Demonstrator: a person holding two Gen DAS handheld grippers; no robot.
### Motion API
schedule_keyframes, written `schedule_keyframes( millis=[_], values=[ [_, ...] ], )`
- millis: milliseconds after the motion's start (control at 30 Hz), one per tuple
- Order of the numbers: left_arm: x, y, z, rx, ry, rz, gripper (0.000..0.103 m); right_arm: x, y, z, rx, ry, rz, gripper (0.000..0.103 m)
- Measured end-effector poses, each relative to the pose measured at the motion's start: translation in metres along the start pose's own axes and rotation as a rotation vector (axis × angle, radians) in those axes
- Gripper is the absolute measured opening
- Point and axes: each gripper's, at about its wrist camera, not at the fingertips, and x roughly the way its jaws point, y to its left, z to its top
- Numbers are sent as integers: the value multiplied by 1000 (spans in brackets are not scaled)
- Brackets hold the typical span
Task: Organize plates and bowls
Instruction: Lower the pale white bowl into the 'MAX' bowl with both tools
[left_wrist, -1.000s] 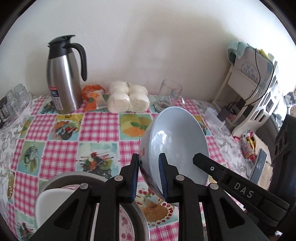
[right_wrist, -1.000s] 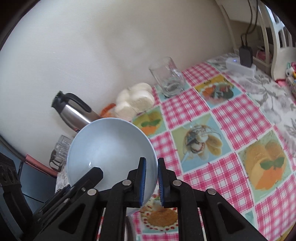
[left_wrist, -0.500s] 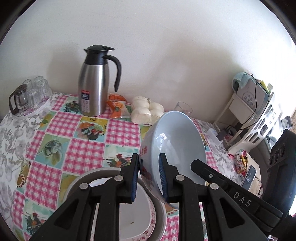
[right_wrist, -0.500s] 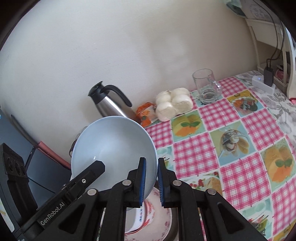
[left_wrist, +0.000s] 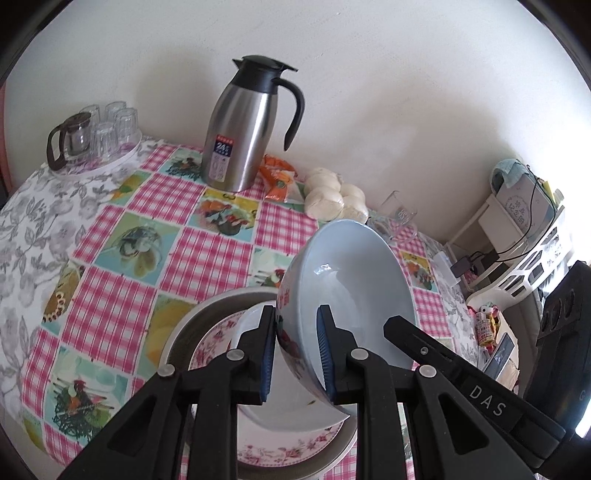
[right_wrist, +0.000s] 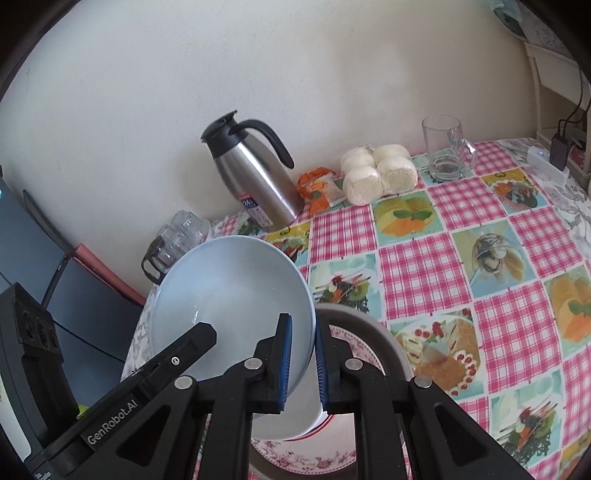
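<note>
left gripper (left_wrist: 297, 350) – pinching near rim of blue bowl (left_wrist: 354, 280) | right gripper (right_wrist: 301, 363) – pinching opposite rim | bowl – tipped, in the air between both, just above white dish (left_wrist: 280, 413) on flowered plate (left_wrist: 295, 450) | next – level it, then down.

Black gripper (left_wrist: 295, 354), blue pads, silver screws

- bowl (left_wrist: 354, 280): pale blue inside, red flower print outside
- plate (left_wrist: 288, 448): white, pink rose border
- basin (right_wrist: 384, 336): grey rim
- table (left_wrist: 207, 254) cloth: pink-white check, food-picture squares, grey floral edge
- jug (left_wrist: 240, 136): silver steel, black lid and handle
- buns (right_wrist: 376, 171): white
- gripper (left_wrist: 295, 354) pads: blue on black
</note>
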Motion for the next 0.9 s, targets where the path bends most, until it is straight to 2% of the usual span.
schedule_keyframes(
  millis=[167, 433, 633, 900],
  values=[
    [9, 13, -13, -39, 55, 16, 22, 9, 3, -11, -10, 36, -17, 14],
    [23, 17, -20, -43, 117, 35, 24, 25, 0, -23, -8, 91, -43, 15],
    [23, 16, -19, -47, 128, 23, 30, 25, -3, -23, -9, 93, -56, 16],
    [18, 16, -18, -47, 125, 19, 30, 23, -1, -21, -24, 87, -70, 16]
  ],
)
